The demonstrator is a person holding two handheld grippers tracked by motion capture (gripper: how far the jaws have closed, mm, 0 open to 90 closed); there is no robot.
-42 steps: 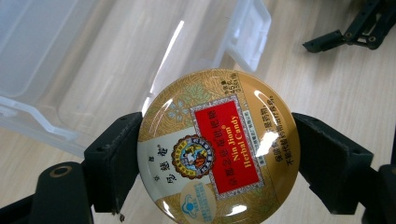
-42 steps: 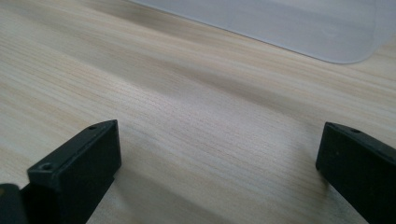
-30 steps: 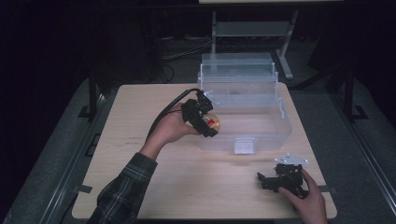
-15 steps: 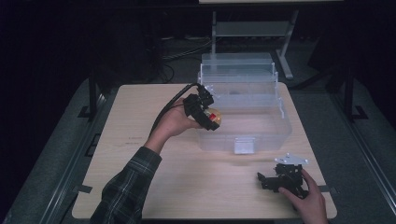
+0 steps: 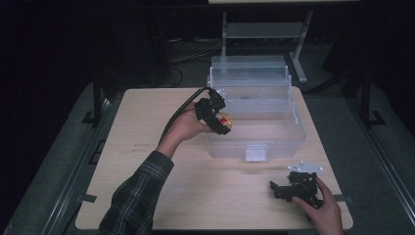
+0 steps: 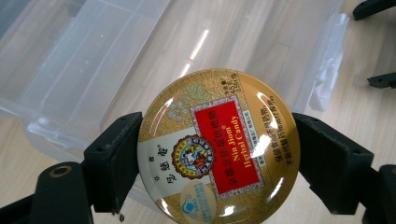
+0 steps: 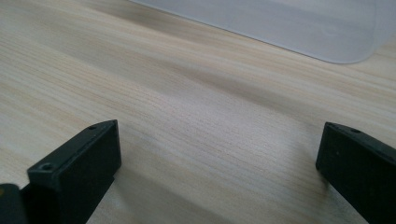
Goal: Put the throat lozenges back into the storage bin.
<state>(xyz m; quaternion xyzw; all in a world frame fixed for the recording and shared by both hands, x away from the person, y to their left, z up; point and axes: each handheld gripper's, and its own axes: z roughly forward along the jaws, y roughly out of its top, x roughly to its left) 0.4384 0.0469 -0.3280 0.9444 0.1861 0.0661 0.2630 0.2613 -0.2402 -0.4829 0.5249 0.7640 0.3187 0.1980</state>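
— What moved?
— The left tongs (image 5: 221, 121) carried the candy tin (image 6: 218, 148) farther over the clear box (image 5: 288, 139); they clamp it.
— The right tongs (image 5: 279, 188)?
— Wide apart, low on the desk (image 5: 147, 112).

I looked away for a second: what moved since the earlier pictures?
The left hand-held gripper, shut on the candy tin, carried it right and slightly farther from the person, over the clear bin's near-left edge. The right hand-held gripper stayed open on the table.

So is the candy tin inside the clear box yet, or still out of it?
Still out. The left tongs clamp the candy tin by its edges, held above the clear box near its left wall, not set down.
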